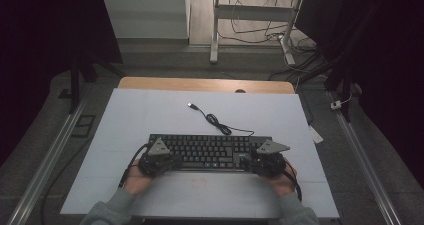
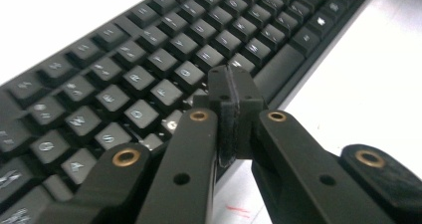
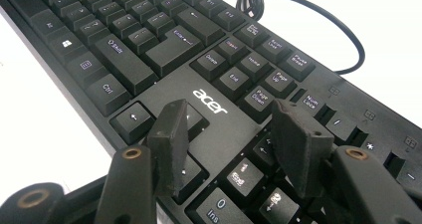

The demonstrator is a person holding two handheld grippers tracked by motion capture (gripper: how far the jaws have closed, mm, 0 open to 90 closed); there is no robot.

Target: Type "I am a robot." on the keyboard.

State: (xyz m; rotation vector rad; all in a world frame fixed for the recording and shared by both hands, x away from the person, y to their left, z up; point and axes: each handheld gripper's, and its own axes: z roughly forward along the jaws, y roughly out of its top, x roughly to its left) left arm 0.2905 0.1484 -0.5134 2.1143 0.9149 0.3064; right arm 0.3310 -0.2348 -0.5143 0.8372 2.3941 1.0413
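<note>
A black Acer keyboard (image 1: 210, 151) lies across the near half of the white mat. My left gripper (image 1: 172, 161) is at its left end. In the left gripper view this gripper (image 2: 230, 82) is shut with nothing between the pads, its tips low over the bottom letter rows of the keyboard (image 2: 149, 59). Whether they touch a key I cannot tell. My right gripper (image 1: 254, 161) is at the keyboard's right end. In the right gripper view it (image 3: 230, 122) stands open, one finger on each side of the arrow keys below the Acer logo (image 3: 210, 100), holding nothing.
The keyboard's cable (image 1: 220, 125) curls toward the far side and ends in a loose USB plug (image 1: 192, 105). The white mat (image 1: 150, 110) covers a wooden table (image 1: 200, 83). Desk legs and floor cables (image 1: 280, 32) lie beyond the far edge.
</note>
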